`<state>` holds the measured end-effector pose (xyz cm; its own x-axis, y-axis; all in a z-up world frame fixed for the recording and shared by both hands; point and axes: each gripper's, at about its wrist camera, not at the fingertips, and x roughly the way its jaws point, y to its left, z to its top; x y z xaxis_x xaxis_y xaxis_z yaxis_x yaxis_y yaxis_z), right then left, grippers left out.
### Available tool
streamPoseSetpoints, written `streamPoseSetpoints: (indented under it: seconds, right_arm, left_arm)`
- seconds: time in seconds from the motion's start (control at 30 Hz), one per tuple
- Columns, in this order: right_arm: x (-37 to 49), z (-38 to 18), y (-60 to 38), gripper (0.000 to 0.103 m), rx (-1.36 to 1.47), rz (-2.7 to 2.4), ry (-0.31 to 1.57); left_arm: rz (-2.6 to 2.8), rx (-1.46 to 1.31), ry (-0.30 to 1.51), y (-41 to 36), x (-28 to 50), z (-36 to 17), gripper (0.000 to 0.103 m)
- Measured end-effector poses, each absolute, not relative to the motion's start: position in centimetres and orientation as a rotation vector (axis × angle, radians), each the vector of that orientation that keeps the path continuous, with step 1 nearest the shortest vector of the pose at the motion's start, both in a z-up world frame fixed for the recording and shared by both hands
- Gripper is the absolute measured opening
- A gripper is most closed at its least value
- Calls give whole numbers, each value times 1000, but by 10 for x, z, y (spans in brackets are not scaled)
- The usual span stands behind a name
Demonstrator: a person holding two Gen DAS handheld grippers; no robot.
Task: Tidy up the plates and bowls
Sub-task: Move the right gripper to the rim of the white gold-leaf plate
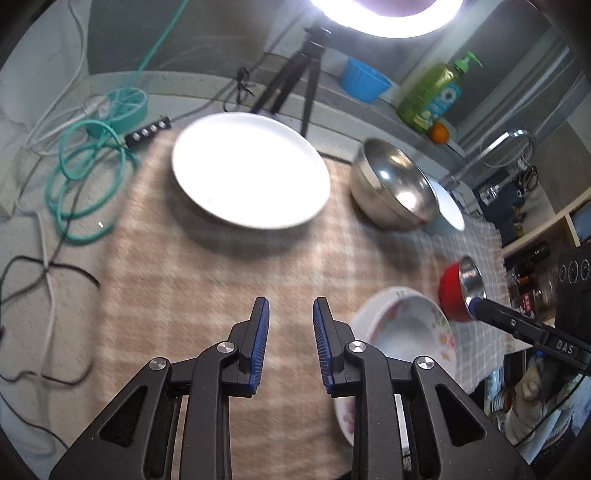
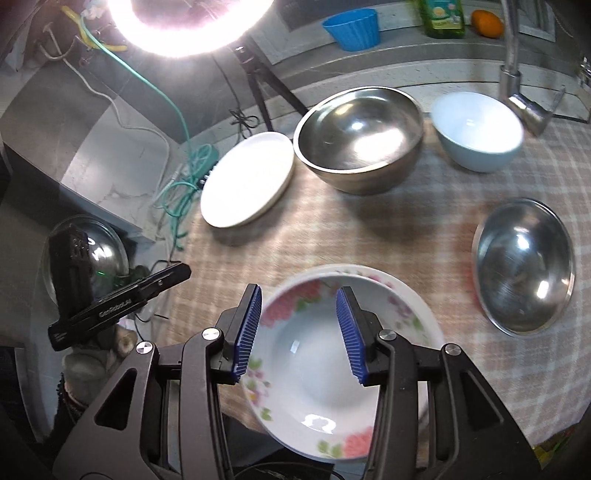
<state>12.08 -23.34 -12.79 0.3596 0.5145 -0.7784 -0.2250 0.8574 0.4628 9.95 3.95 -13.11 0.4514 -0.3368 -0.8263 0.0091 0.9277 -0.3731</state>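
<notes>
My left gripper [image 1: 290, 310] is open and empty above the checked cloth [image 1: 184, 280], short of a white plate [image 1: 251, 170]. My right gripper [image 2: 298, 299] is open over stacked floral bowls [image 2: 317, 369] at the table's near edge, also seen in the left wrist view [image 1: 402, 332]. A large steel bowl [image 2: 360, 138] sits beyond, next to the white plate [image 2: 247, 181]. A light blue bowl [image 2: 478, 131] stands at the back right. A small steel bowl with a red outside [image 2: 524, 273] lies at the right. In the left wrist view the right gripper's finger [image 1: 517, 325] touches that bowl [image 1: 461, 291].
A ring light [image 2: 192, 26] on a tripod [image 1: 306, 74] stands behind the cloth. Teal cable coils [image 1: 85, 177] and a power strip [image 1: 147, 129] lie at the left. A blue tub [image 2: 352, 27], soap bottle [image 1: 432, 92], orange [image 2: 487, 22] and faucet [image 2: 524, 96] are at the back.
</notes>
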Motion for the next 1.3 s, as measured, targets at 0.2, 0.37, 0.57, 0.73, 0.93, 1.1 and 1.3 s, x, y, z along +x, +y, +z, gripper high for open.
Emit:
streamPoseSetpoints:
  seconds: [0.2, 0.37, 0.57, 0.73, 0.93, 1.1, 1.3]
  right_arm:
    - [145, -130, -192, 44, 332, 517, 1099]
    - [163, -139, -163, 44, 339, 496, 1106]
    - [188, -154, -148, 44, 356, 446, 1125]
    - [208, -168, -148, 44, 380, 376, 1135]
    - [223, -179, -144, 44, 390, 341, 1169]
    - [235, -190, -146, 43, 417, 314, 1190]
    - [243, -200, -143, 29, 430, 310, 1220]
  left_arm:
    - [-183, -374, 1060, 82, 136, -130, 23]
    - [-171, -379, 1049, 105, 172, -131, 23]
    - [-185, -394, 1049, 123, 219, -136, 23]
    - [-190, -402, 1058, 135, 256, -144, 23]
    - [-245, -393, 1090, 134, 287, -158, 23]
    - [-275, -346, 1116, 127, 297, -167, 23]
    - [-282, -347, 1140, 127, 306, -176, 22]
